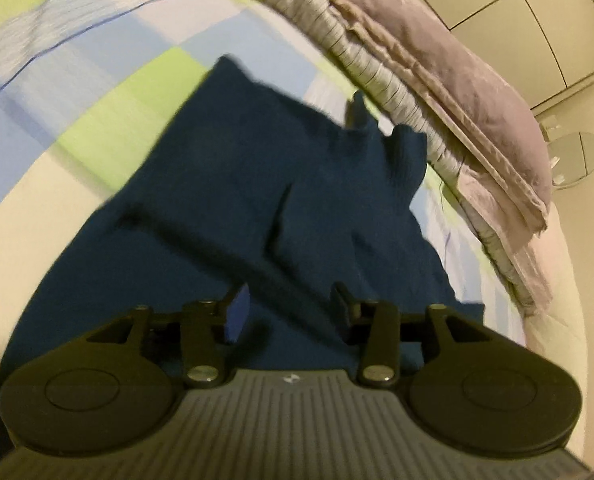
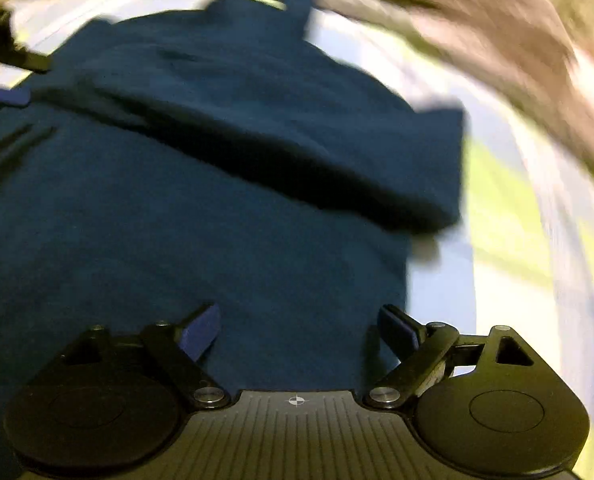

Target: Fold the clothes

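A dark blue garment [image 1: 233,184] lies spread on the bed, with a folded-over flap making a dark ridge across it. My left gripper [image 1: 287,300] is open and empty just above the cloth near its near edge. In the right wrist view the same garment [image 2: 201,208] fills the frame, a sleeve folded across it. My right gripper [image 2: 299,330] is open wide and empty over the garment's near right edge. The left gripper's fingers [image 2: 7,96] show at the far left of that view.
The bed sheet [image 1: 97,92] is checked in green, blue and white. A striped quilt with a mauve pillow [image 1: 457,80] lies along the right side. Cupboard doors [image 1: 517,4] and floor are beyond. Both views are motion-blurred.
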Demonstrator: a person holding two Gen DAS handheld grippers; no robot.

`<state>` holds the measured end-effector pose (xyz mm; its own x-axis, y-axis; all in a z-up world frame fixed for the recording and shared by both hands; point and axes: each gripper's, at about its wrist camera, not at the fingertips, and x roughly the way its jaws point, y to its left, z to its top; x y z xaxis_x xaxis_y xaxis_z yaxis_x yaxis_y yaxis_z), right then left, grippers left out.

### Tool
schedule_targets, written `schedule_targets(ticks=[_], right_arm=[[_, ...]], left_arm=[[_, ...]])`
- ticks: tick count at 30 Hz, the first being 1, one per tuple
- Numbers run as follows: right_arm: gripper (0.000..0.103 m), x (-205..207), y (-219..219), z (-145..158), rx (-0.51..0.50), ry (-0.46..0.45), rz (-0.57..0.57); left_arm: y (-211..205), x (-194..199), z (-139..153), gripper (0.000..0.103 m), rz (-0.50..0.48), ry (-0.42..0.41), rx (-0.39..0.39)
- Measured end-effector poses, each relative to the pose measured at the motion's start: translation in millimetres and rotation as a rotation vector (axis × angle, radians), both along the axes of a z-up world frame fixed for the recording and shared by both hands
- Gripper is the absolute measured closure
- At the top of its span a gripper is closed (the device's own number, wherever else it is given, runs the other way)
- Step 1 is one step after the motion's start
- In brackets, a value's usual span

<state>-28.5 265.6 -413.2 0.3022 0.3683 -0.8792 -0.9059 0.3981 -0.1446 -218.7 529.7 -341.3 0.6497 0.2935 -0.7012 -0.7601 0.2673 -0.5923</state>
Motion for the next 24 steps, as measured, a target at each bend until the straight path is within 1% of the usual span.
schedule_targets(ticks=[2, 4, 5, 6, 7, 8, 9, 10, 12, 13, 14, 15, 17, 18, 20, 22, 24], right_arm=[[0.014, 11.0, -8.7, 0.9, 0.031, 0.09, -0.096], [0.014, 8.1, -11.6, 1.7, 0.042, 0.09, -0.116], [0.014, 5.4, -12.7, 2.1, 0.046, 0.083, -0.12], [0.014, 4.3, -13.1, 1.5, 0.05, 0.074, -0.121], [0.014, 3.8, -13.4, 0.6, 0.053, 0.065, -0.121], [0.014, 4.8, -14.4, 0.1, 0.056, 0.064, -0.121], [0.014, 6.3, -15.6, -0.3, 0.058, 0.066, -0.121], [0.014, 7.9, -16.9, -0.7, 0.061, 0.069, -0.121], [0.014, 10.9, -19.4, -1.5, 0.067, 0.074, -0.121], [0.014, 12.4, -20.7, -1.8, 0.07, 0.077, -0.121], [0.014, 13.1, -20.5, -2.9, 0.068, 0.078, -0.119], [0.014, 13.4, -19.8, -4.1, 0.065, 0.08, -0.115], [0.014, 14.8, -16.5, -5.3, 0.057, 0.083, -0.111], [0.014, 15.8, -14.5, -6.1, 0.054, 0.083, -0.111], [0.014, 17.2, -11.2, -7.0, 0.048, 0.083, -0.111], [0.014, 17.6, -9.4, -6.2, 0.04, 0.08, -0.108], [0.014, 20.3, -5.1, -3.6, 0.033, 0.069, -0.107]], left_arm=[[14.4, 15.0, -4.2, 0.059, -0.003, 0.043, 0.021], [26.1, 27.8, -12.1, 0.059, -0.014, 0.068, 0.012], [29.2, 33.0, -15.7, 0.061, -0.034, 0.07, 0.005], [31.0, 38.5, -18.5, 0.068, -0.062, 0.069, 0.001], [31.1, 42.2, -18.0, 0.094, -0.088, 0.073, 0.005], [30.9, 45.6, -16.6, 0.094, -0.114, 0.077, 0.01], [29.4, 45.1, -9.3, 0.095, -0.127, 0.064, 0.04], [27.4, 42.1, 2.5, 0.095, -0.131, 0.045, 0.1], [24.2, 33.2, 31.0, 0.095, -0.141, 0.015, 0.25], [24.1, 28.2, 42.7, 0.095, -0.131, 0.031, 0.319], [26.5, 22.3, 50.4, 0.095, -0.115, 0.056, 0.371], [31.7, 14.3, 54.1, 0.096, -0.086, 0.086, 0.406], [45.2, 1.2, 47.2, 0.096, -0.057, 0.136, 0.389], [51.1, -3.0, 38.0, 0.095, -0.062, 0.152, 0.348], [51.7, -3.5, 19.7, 0.095, -0.084, 0.187, 0.302], [47.0, -1.0, 8.3, 0.095, -0.106, 0.23, 0.299], [44.7, -6.9, 8.2, 0.095, -0.083, 0.207, 0.297]])
